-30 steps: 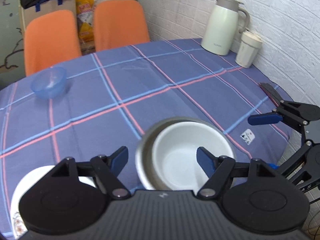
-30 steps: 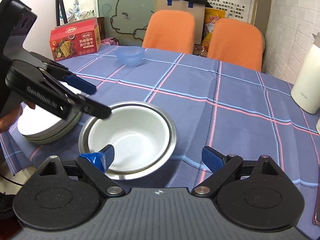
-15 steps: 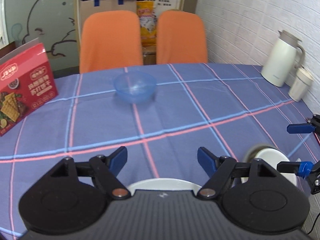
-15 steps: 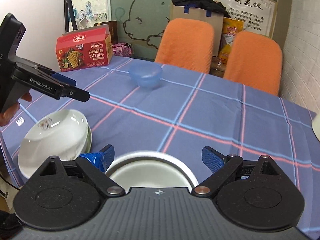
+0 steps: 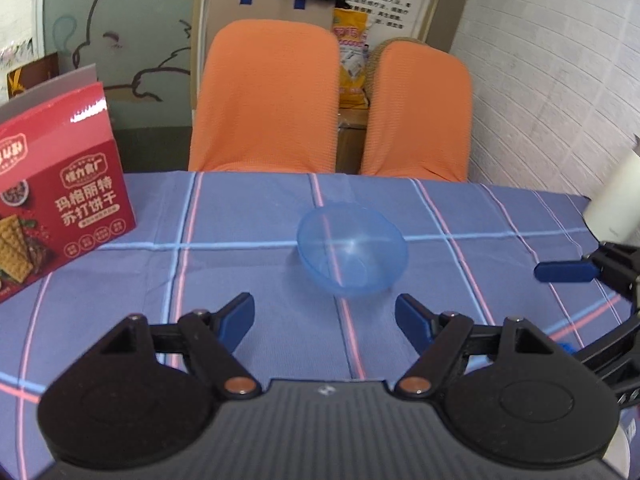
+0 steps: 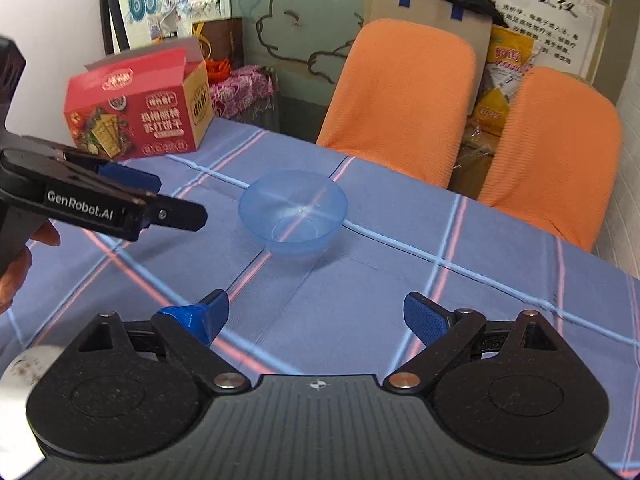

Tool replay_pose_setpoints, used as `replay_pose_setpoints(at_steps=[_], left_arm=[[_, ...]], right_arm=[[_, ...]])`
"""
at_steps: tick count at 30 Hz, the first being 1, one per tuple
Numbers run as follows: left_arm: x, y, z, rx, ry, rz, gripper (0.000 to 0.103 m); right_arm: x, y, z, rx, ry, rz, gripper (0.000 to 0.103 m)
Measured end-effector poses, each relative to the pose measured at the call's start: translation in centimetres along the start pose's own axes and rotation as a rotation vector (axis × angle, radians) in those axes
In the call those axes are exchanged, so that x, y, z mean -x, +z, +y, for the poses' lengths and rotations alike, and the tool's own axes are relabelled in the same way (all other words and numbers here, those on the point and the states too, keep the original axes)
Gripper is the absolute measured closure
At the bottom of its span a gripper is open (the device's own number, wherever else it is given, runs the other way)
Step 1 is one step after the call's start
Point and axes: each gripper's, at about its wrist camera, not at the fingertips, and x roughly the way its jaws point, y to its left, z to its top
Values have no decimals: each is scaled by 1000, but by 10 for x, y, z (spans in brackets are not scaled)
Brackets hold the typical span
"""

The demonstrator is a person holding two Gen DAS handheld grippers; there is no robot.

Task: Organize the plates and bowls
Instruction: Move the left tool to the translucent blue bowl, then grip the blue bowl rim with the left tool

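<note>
A translucent blue bowl (image 5: 352,250) is seen standing upright and empty on the worktop (image 5: 248,224), which is covered by a blue checked cloth, towards its far side. The left gripper (image 5: 325,320) is held just short of the bowl, its jaws spread wide with nothing between them. The right gripper (image 6: 316,317) is likewise pointed at the bowl from farther back, its jaws wide and empty. A red cracker box (image 6: 140,106) is stood to the left on the worktop, its top flap raised; its contents cannot be made out. Two orange chairs (image 5: 266,100) are placed behind the worktop. A white dish rim (image 6: 24,364) is glimpsed at the lower left of the right wrist view.
</note>
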Motion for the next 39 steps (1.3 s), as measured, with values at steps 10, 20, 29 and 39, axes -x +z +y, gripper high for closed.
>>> replay_pose_setpoints(at_steps=[10,20,29,39], left_arm=[[-75,33,17,27,-13,47,25],[-123,40,18,41,-35,71,25],[-127,37,23,17,-16,51,25],[-127,36,15,-19,-11,54,34]], right_arm=[[-68,15,-6,38,5,69,21],[-96,21,4,75,16,55,21],[-93,5,-2,13,46,-30,17],[-99,18,-1,43,49,-26,23]])
